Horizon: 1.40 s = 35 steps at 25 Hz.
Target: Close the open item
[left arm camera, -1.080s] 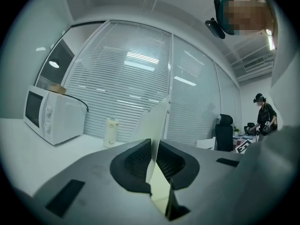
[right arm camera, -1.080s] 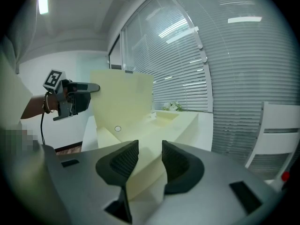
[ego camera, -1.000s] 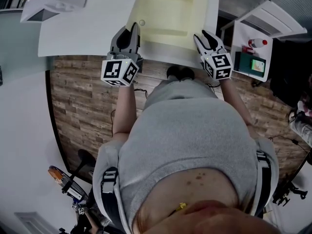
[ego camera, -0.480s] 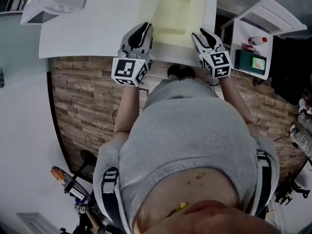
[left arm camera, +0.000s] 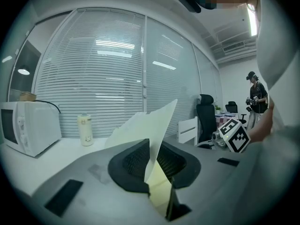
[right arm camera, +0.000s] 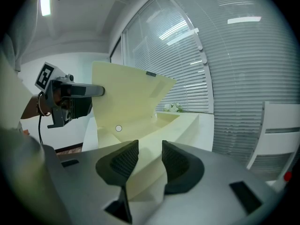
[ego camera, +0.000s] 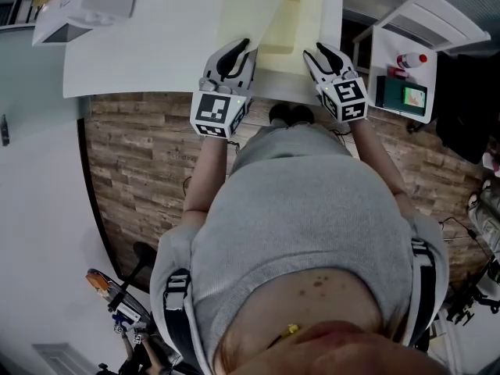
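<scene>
A pale yellow folder lies open on the white table (ego camera: 141,53), its base (ego camera: 306,10) to the right. Its flap (ego camera: 248,6) stands raised and leans over the base. My left gripper (ego camera: 237,48) pinches the flap's near edge. In the left gripper view the thin sheet (left arm camera: 151,121) runs straight between the close-set jaws of that gripper (left arm camera: 153,162), which have just been opening a little. My right gripper (ego camera: 316,53) sits at the base's near right corner. In the right gripper view this gripper (right arm camera: 150,159) has its jaws slightly apart with the base's edge (right arm camera: 180,122) between them, beyond a round snap (right arm camera: 118,128).
A white appliance (ego camera: 86,2) stands at the table's far left, and is the microwave (left arm camera: 23,125) with a small bottle (left arm camera: 85,130) beside it. A white side shelf (ego camera: 406,53) holding small items is on the right. An office chair (left arm camera: 206,121) and a person (left arm camera: 255,97) are behind.
My left gripper has carried the flap to the right, from flat on the table to standing over the base. The right gripper has kept still.
</scene>
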{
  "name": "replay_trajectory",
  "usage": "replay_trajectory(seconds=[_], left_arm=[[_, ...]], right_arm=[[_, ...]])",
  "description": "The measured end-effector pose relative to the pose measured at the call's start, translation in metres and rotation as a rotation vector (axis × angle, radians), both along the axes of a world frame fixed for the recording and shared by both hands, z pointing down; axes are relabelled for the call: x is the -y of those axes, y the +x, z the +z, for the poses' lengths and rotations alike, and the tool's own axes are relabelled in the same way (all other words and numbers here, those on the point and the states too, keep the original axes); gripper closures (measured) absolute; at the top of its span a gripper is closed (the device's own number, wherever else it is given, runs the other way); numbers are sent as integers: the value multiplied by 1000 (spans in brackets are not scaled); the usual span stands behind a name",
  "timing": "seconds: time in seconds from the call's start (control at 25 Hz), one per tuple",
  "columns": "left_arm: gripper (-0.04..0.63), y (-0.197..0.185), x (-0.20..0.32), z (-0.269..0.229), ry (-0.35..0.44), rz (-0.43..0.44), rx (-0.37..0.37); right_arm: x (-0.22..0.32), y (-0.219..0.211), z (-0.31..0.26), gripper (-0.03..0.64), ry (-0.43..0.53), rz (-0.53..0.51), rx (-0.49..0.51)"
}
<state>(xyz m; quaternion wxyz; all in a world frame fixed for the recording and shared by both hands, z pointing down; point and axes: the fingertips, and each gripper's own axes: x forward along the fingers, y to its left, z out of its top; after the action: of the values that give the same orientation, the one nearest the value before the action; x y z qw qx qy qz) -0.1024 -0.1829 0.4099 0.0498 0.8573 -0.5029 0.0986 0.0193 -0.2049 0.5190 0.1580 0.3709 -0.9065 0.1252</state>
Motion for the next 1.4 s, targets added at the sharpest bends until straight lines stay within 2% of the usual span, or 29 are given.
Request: replay_trajectory(seconds=[0.4, 1.4], left_arm=[[552, 22, -2, 15, -23, 63, 72], [546, 48, -9, 43, -74, 146, 139]], right_arm=[[0, 0, 0, 425, 6, -1, 2], [0, 1, 1, 424, 8, 3, 0]])
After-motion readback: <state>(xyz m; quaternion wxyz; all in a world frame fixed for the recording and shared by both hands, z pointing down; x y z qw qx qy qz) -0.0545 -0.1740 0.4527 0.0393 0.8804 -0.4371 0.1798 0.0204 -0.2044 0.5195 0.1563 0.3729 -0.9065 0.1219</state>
